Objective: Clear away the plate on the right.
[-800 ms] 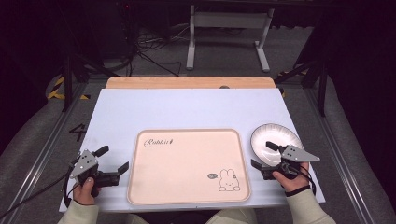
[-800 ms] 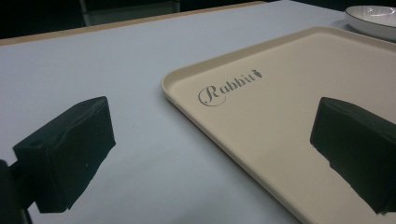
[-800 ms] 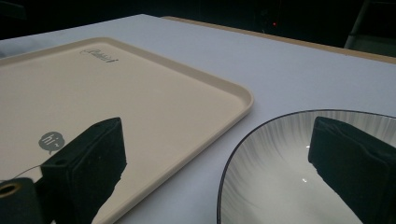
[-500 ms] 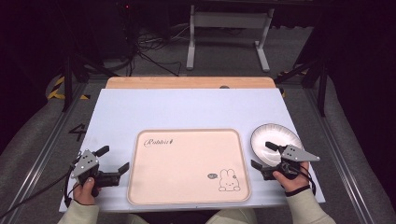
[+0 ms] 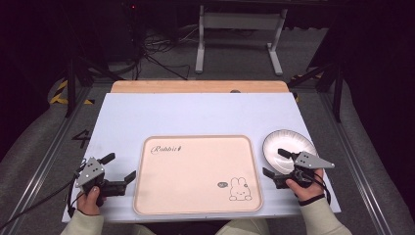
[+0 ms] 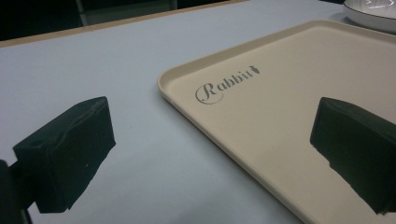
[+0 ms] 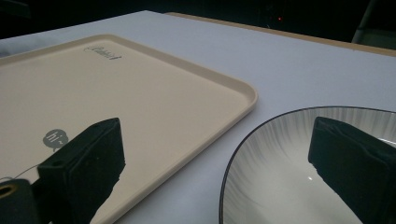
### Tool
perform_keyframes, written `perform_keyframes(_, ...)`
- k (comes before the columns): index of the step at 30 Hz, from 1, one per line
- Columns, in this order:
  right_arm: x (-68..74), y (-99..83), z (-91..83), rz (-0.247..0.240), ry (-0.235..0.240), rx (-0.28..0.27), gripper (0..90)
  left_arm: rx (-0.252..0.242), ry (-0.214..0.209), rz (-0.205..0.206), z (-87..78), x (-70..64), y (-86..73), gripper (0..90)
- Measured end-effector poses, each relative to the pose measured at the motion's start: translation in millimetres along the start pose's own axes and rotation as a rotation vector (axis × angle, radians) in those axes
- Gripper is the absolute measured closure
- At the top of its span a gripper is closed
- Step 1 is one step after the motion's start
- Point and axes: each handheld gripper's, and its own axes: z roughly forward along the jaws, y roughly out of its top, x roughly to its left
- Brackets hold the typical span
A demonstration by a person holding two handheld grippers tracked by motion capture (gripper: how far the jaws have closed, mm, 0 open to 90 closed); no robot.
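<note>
High view: both grippers' fingers open; right gripper (image 5: 280, 162) straddles plate (image 5: 288, 143) rim near table's right edge — shallow pinch could slip, tip plate.

A shallow round white plate (image 5: 288, 147) with a thin dark rim and fine grey streaks fanning across its inside lies flat and empty on the pale tabletop (image 5: 195, 115). It sits just beside the right edge of a beige rectangular plastic tray (image 5: 195, 174), also flat and empty, printed with "Rabbit" lettering and a small rabbit drawing.
</note>
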Motion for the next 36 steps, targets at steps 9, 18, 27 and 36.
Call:
perform_keyframes(9, -0.3, 0.4, 0.6, 0.001, 0.005, 0.01, 4.2, 0.005, -0.001, 0.001, 0.3, 0.3, 0.3, 0.4)
perform_keyframes(18, 1.5, 6.7, 5.6, 0.064, -0.02, 0.023, 5.1, 0.005, 0.0, 0.001, 0.7, 0.3, 0.4, 0.3)
perform_keyframes(27, 12.8, 27.5, 11.5, 0.021, -0.01, 0.024, 4.3, 0.007, 0.001, 0.003, 0.7, 0.0, 0.4, 0.4)
perform_keyframes(36, 8.4, 40.7, 5.2, 0.047, -0.044, -0.011, 4.1, 0.009, -0.001, 0.005, 1.1, -0.3, 0.5, 0.4)
